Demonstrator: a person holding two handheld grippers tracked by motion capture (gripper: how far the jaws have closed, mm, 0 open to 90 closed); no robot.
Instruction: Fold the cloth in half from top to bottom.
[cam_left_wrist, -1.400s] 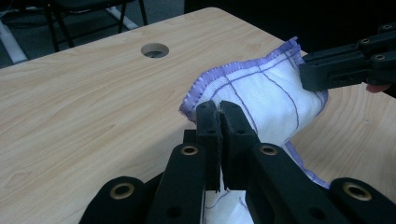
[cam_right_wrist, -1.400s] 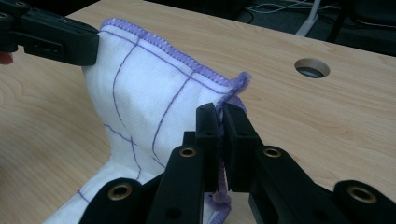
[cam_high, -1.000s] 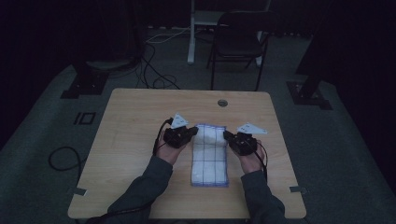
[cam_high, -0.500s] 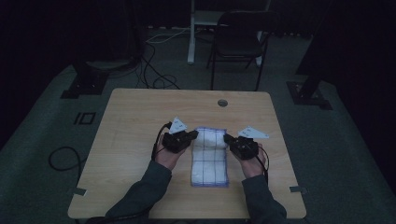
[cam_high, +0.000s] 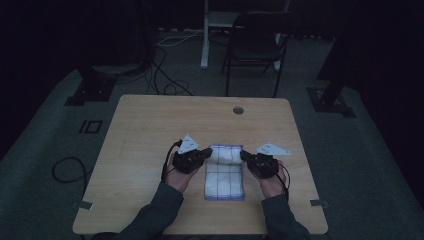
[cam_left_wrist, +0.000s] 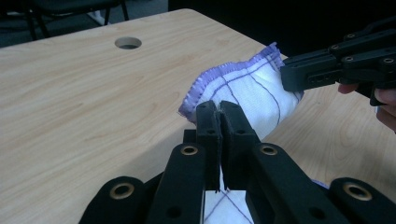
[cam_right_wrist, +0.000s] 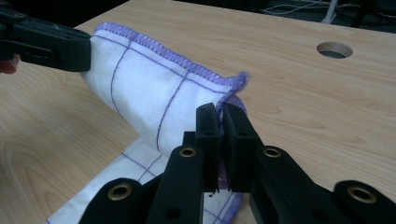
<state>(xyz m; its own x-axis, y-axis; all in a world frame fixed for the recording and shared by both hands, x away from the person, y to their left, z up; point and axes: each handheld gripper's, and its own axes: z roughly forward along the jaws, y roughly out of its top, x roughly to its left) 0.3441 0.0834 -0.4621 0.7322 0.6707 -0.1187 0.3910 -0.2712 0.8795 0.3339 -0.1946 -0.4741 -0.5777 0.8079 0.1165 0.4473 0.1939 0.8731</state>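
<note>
My left gripper (cam_left_wrist: 219, 109) and right gripper (cam_right_wrist: 222, 112) are both clamped on the cloth's (cam_high: 225, 172) far corners, lifted off the desk (cam_high: 150, 125); the pinched corners are hidden.

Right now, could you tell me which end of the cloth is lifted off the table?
The far end of the cloth, pinched at its corners by the left gripper and right gripper; the near end lies flat.

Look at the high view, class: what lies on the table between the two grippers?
The lifted far end of the white cloth with purple grid spans the gap, pinched by the left gripper and the right gripper. Both gripper views show each one shut on a corner.
</note>
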